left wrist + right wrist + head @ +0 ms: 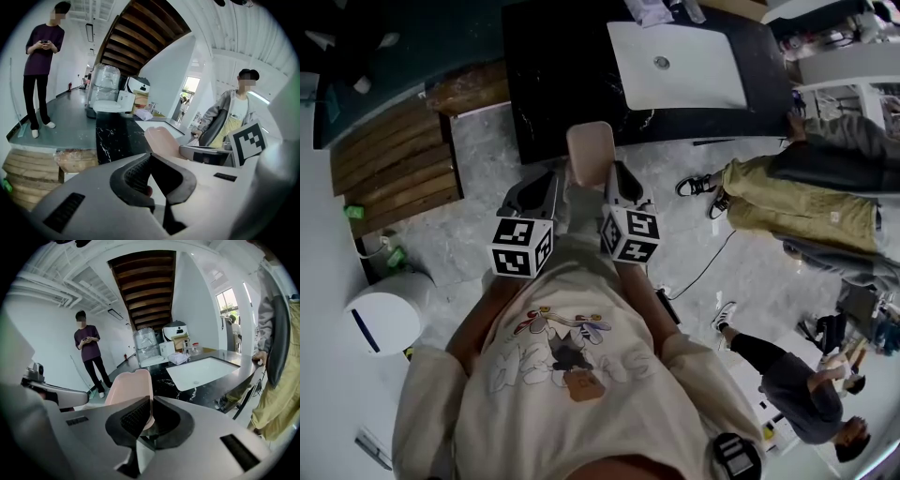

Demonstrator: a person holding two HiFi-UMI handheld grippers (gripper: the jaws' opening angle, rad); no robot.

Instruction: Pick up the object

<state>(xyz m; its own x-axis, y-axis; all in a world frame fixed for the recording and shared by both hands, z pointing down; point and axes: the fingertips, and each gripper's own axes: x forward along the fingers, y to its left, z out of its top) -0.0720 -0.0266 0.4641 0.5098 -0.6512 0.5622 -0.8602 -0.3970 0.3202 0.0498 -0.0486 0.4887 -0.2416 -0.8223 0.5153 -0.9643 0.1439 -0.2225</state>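
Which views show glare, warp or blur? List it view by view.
Head view: evenly lit, edges bowed by the wide lens, the white sink nearly washed out. Left gripper view: black corners, heavy fisheye bend, doorway blown out. Right gripper view: same black ring, window overexposed, tray sharp.

The container (590, 150) was pale pink. At twelve o'clock, the counter (553, 84) was black with white veins, its sink (680, 66) white. At nine o'clock, the steps (394, 169) were brown. Black-and-white squares patterned the grey left gripper (558, 178) and right gripper (614, 173).
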